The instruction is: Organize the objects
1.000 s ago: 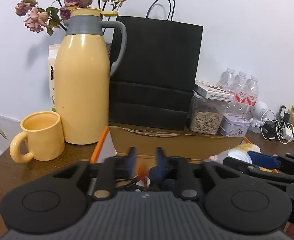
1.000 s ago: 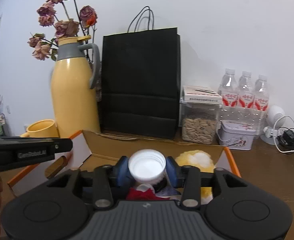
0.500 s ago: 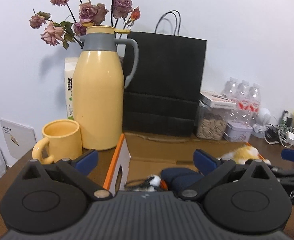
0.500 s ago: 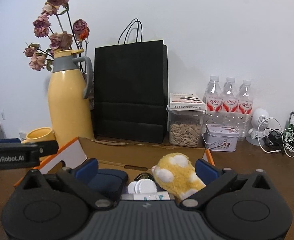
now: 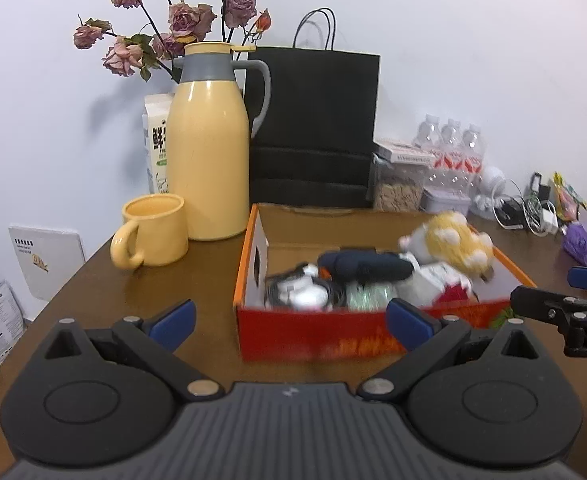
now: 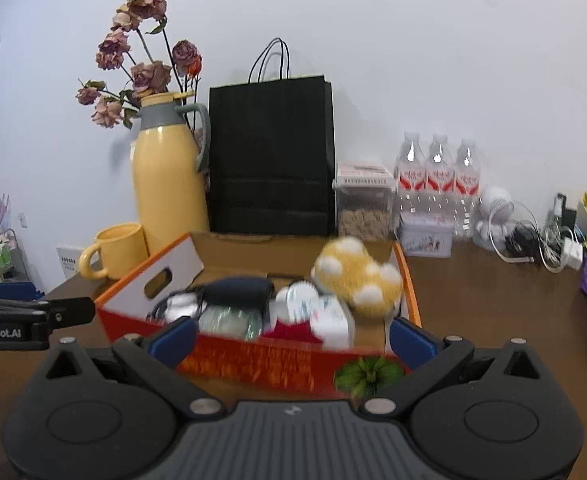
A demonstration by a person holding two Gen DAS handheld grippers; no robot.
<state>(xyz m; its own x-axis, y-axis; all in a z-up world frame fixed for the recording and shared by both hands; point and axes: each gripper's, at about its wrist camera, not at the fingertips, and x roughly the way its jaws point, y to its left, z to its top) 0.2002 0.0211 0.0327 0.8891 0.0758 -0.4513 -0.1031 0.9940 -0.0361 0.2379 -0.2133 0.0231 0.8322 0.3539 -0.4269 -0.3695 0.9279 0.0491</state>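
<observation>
A: Both claws?
B: Left gripper (image 5: 289, 318) and right gripper (image 6: 291, 338): I see jaws apart, empty, short of the orange cardboard box (image 6: 277, 364).
A: Objects?
B: Inside it, yellow plush toy (image 6: 357, 280) rearmost, so nothing spills.

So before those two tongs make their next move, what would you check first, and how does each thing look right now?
1. Left tongs empty: ok, open, nothing between them.
2. Right tongs empty: ok, open.
3. Box flat on the table: ok.
4. Plush toy inside the box: ok, resting on top of the pile.
5. Mug and jug clear of the box: ok, standing left of it.
6. Small items deep in the box: cannot tell, blurred.
</observation>
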